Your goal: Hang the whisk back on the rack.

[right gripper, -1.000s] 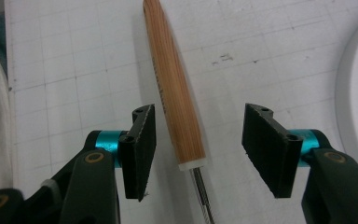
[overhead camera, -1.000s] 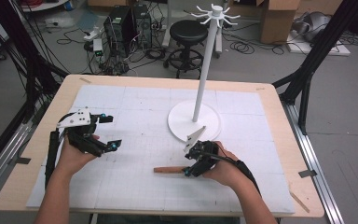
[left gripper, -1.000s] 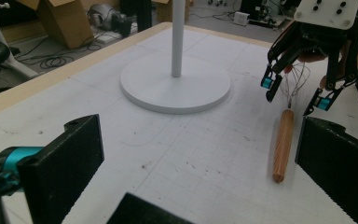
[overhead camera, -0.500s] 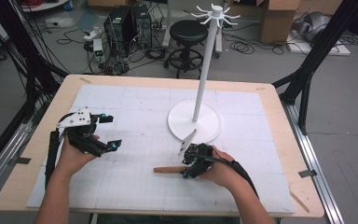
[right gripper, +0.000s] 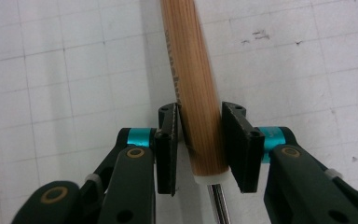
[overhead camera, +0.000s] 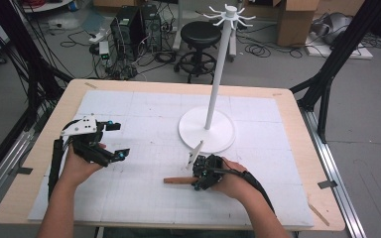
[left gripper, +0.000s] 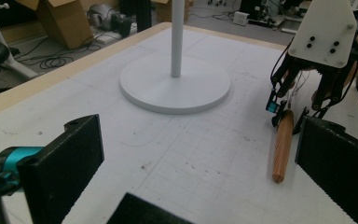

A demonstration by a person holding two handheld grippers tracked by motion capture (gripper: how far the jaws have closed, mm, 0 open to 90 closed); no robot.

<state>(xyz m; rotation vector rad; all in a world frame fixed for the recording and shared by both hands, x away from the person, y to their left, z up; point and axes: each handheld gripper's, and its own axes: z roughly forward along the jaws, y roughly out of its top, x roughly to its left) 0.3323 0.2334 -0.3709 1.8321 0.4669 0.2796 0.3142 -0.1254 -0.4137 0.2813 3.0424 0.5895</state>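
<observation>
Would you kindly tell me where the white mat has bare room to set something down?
Free: the far-left stretch of the white gridded mat, beyond the left tool, and the near-middle strip between both forearms. Crowded: around the white round-based stand, and by the right tool at the wooden handle.
</observation>
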